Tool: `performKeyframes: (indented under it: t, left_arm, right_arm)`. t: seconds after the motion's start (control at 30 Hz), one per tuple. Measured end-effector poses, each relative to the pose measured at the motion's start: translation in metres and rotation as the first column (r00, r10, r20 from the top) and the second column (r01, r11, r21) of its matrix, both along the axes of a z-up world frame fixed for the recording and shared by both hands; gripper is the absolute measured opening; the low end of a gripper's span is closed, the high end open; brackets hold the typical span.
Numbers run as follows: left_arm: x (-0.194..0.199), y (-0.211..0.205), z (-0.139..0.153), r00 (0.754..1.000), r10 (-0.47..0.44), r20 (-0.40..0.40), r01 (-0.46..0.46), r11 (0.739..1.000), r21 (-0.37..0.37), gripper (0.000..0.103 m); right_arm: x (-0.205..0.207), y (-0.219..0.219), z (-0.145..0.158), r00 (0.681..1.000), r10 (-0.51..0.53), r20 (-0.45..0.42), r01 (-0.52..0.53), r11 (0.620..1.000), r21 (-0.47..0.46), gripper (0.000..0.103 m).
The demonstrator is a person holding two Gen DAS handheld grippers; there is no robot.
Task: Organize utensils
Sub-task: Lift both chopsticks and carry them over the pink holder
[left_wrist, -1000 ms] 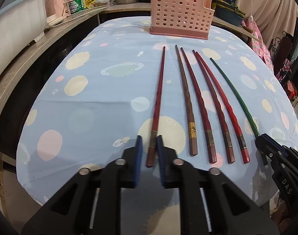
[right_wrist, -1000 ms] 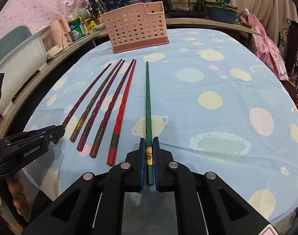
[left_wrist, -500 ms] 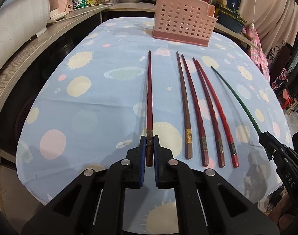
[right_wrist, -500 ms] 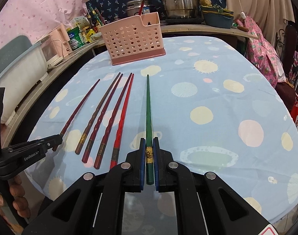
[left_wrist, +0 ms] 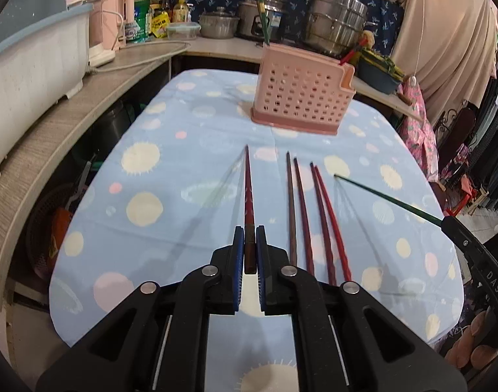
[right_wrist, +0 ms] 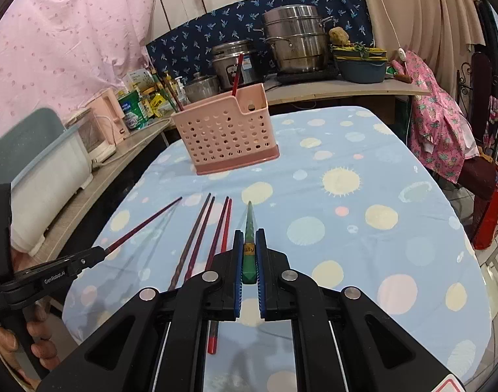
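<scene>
Both black plastic tongs pinch: left gripper (left_wrist: 248,251) clamps a dark red ridged chopstick (left_wrist: 248,196), right gripper (right_wrist: 249,254), marked "DAS", a green tapered chopstick (right_wrist: 249,228), both raised above the dotted blue tablecloth (right_wrist: 363,245). Beyond, a perforated pink plastic caddy (right_wrist: 227,134); four reddish-brown chopsticks (left_wrist: 306,215) lie between; "GenRobot.AI" marks the left tool

"DAS" on the right gripper (left_wrist: 484,271) side, "GenRobot.AI" on the left gripper (right_wrist: 53,276) side

Black tool (left_wrist: 248,245), blue pads (left_wrist: 238,248), silver screws (left_wrist: 209,270)
</scene>
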State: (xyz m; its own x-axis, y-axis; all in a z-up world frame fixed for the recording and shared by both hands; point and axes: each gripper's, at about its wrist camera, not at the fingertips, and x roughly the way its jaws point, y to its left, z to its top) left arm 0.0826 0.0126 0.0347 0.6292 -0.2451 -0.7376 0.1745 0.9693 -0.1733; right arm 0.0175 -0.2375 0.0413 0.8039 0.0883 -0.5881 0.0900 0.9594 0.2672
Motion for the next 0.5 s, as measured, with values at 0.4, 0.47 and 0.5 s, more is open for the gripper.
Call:
performKeyframes:
  t: [0.4,0.47,0.5]
  left_arm:
    - [0.033,-0.004,0.059,0.991,-0.001,0.136,0.003,1.000,-0.016,0.007]
    - [0.040,-0.005,0.068,0.988,-0.001,0.152,0.006,1.000,-0.028,0.007]
    - [0.045,-0.005,0.074,0.987,0.000,0.162,0.006,0.999,-0.034,0.007]
  right_arm:
    - [0.023,-0.019,0.046,0.993,-0.005,0.119,-0.002,0.998,0.057,0.007]
    - [0.029,-0.020,0.053,0.991,-0.005,0.135,-0.002,0.999,0.051,0.007]
    - [0.032,-0.020,0.056,0.990,-0.004,0.142,-0.004,0.999,0.051,0.007]
